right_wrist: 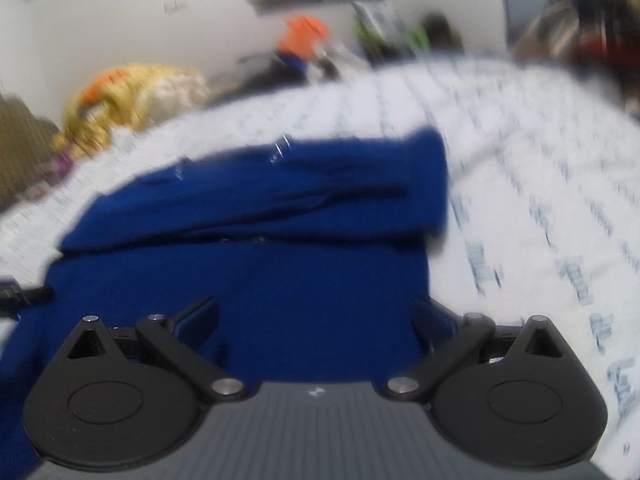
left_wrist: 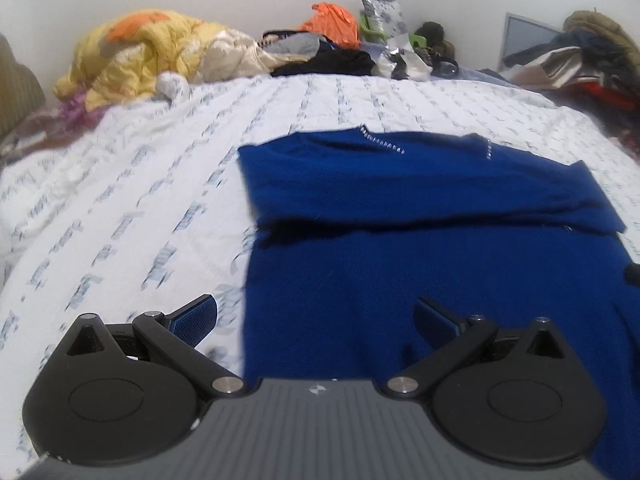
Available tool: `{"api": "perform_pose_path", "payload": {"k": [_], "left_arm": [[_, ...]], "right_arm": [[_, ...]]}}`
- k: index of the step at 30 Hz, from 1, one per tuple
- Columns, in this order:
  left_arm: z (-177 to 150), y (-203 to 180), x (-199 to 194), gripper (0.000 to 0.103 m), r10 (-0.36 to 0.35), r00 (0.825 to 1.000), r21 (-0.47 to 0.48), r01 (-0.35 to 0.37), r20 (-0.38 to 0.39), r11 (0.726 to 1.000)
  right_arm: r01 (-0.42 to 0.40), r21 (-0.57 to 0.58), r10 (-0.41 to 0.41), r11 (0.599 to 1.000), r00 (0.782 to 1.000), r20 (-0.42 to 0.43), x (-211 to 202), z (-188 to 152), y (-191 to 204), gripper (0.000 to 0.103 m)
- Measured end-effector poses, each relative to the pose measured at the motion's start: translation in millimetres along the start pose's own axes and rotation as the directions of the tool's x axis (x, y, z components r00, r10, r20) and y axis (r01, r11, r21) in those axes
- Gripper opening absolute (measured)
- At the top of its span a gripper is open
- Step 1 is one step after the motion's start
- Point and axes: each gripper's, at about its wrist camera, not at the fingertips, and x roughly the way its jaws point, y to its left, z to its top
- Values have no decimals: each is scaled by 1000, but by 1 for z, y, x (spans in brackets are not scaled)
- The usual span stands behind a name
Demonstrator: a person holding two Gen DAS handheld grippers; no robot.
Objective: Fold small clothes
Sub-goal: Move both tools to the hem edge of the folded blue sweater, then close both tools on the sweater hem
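1. Down at six o'clock in both wrist views, the two tools hang over the near end of the garment. The left gripper has its jaws spread wide with nothing between them, one finger over the sheet and the other over blue cloth.
2. The right gripper has its jaws just as wide and just as empty, both fingers above the fabric. That view is smeared with motion blur.
3. At centre lies the blue top, flat on the white printed bedsheet. A band, seemingly the sleeves, is laid crosswise over its upper half, with sparkly trim at the neckline toward twelve o'clock.
4. My read: the sides are tucked in and the lengthwise fold is in hand. The next move calls for both jaws to drop onto the near hem corners, pinch both layers, and carry the hem toward the collar.
5. Far off at eleven o'clock sits a yellow quilt; an orange bag at twelve.
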Motion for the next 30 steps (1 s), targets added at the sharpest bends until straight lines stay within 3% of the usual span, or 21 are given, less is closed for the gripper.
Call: {"api": "perform_pose_path", "payload": {"k": [4, 7, 12, 14, 17, 19, 20, 22, 23, 24, 27, 28, 29, 30], "left_arm": [[-8, 33, -15, 103, -82, 996, -42, 81, -36, 996], [-14, 52, -20, 101, -172, 983, -78, 167, -69, 983], [-25, 70, -15, 80, -266, 955, -126, 250, -134, 960], [-27, 73, -18, 73, -288, 949, -127, 272, -130, 954], [-30, 74, -20, 64, -353, 926, -142, 334, -138, 932], [-33, 71, -21, 63, -374, 917, -133, 357, -140, 925], [-34, 69, -22, 61, -380, 914, -123, 365, -140, 923], [-37, 63, -24, 55, -390, 909, -104, 378, -145, 920], [-38, 59, -25, 45, -393, 908, -93, 383, -148, 919], [-39, 56, -25, 32, -391, 908, -83, 382, -153, 920], [-40, 48, -23, 5, -351, 923, -42, 349, -160, 936], [-39, 46, -23, 4, -338, 928, -36, 336, -160, 941], [-39, 46, -23, 3, -334, 929, -38, 332, -160, 943], [-38, 45, -24, 3, -330, 931, -42, 327, -160, 944]], "right_arm": [[-20, -49, 19, 999, 1000, -22, -24, -5, -9, 103], [-59, -68, 57, 996, 998, -38, -43, -10, -15, 103], [-134, -40, 131, 990, 989, -69, -67, -20, -25, 103], [-130, -35, 126, 991, 988, -83, -73, -25, -29, 102], [-92, -43, 88, 995, 992, -92, -80, -34, -34, 102], [-88, -40, 83, 995, 991, -104, -81, -39, -35, 97], [-95, -34, 91, 995, 990, -112, -81, -42, -36, 90], [-99, -48, 93, 994, 990, -108, -80, -46, -32, 86], [-108, -63, 101, 992, 989, -111, -80, -47, -28, 78], [-126, -72, 117, 989, 986, -117, -80, -48, -24, 62], [-157, -64, 148, 986, 980, -130, -75, -50, -18, 30], [-146, -65, 137, 987, 983, -125, -73, -50, -14, 28], [-139, -55, 132, 989, 984, -123, -72, -50, -13, 21], [-135, -38, 129, 990, 984, -121, -71, -49, -14, 7]]}}
